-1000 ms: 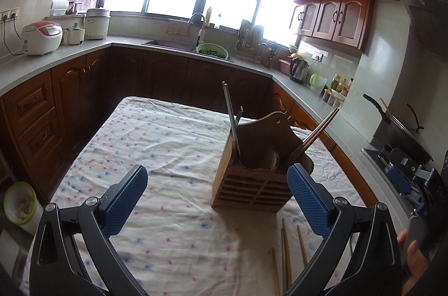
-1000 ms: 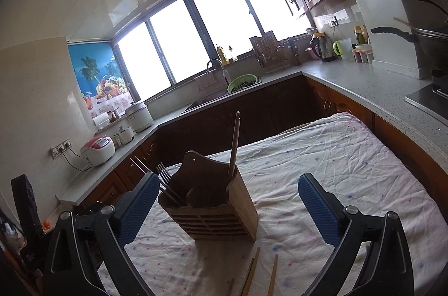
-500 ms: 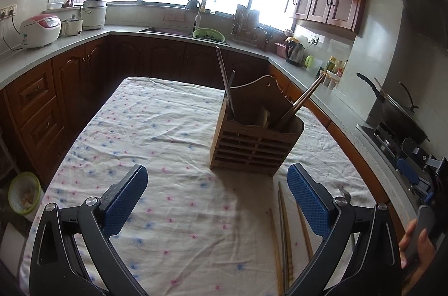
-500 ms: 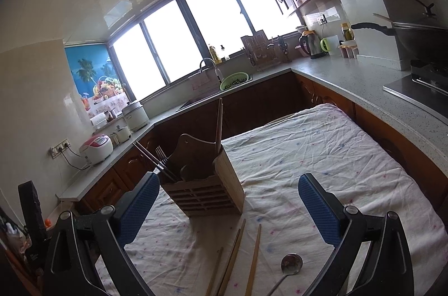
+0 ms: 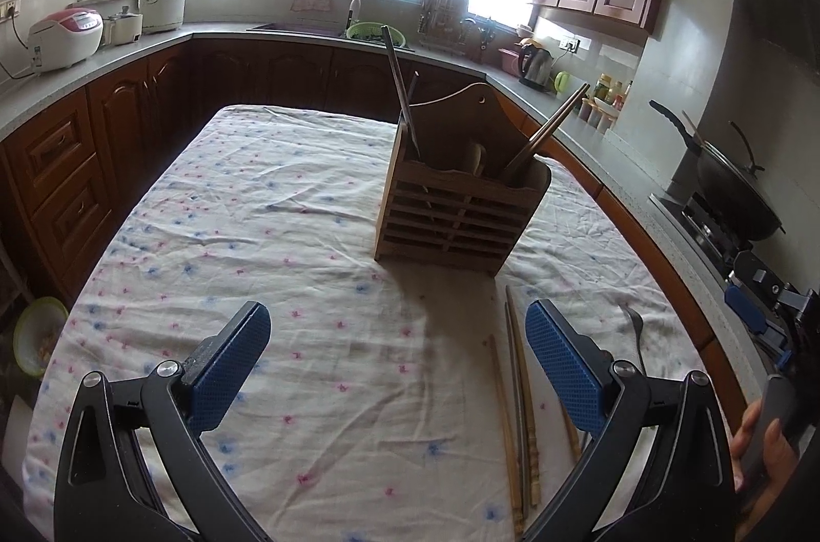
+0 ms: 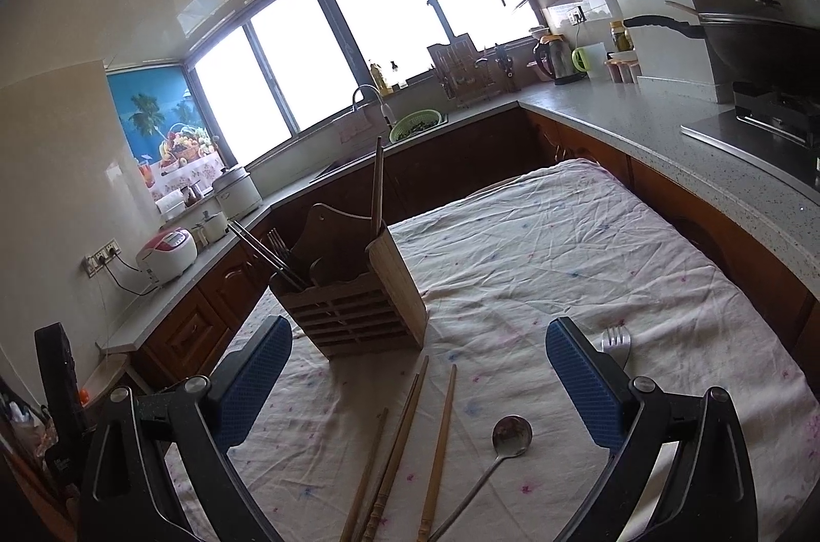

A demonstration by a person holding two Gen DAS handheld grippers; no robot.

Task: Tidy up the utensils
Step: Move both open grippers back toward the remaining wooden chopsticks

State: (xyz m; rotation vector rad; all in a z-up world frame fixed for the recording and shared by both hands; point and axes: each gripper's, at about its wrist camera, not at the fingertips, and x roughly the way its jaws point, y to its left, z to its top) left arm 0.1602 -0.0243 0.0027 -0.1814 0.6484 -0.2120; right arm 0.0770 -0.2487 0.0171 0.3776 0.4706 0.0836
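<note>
The left tongs (image 5: 397,362) gape wide and empty over the clothed table (image 5: 246,204). Far of them stands the slatted wooden holder (image 5: 456,214), upright, with a few utensils leaning in it. Right of the left tongs, loose chopsticks (image 6: 405,444) lie flat near the front edge, long axes running near to far, tips toward the holder. They look light, stiff and prone to roll; a mid-shaft pinch seems best. Further right, the metal spoon (image 6: 505,439) lies bowl-far, likely slippery, and the fork (image 6: 615,339) peeks past the right tongs (image 6: 417,378), also wide and empty.
</note>
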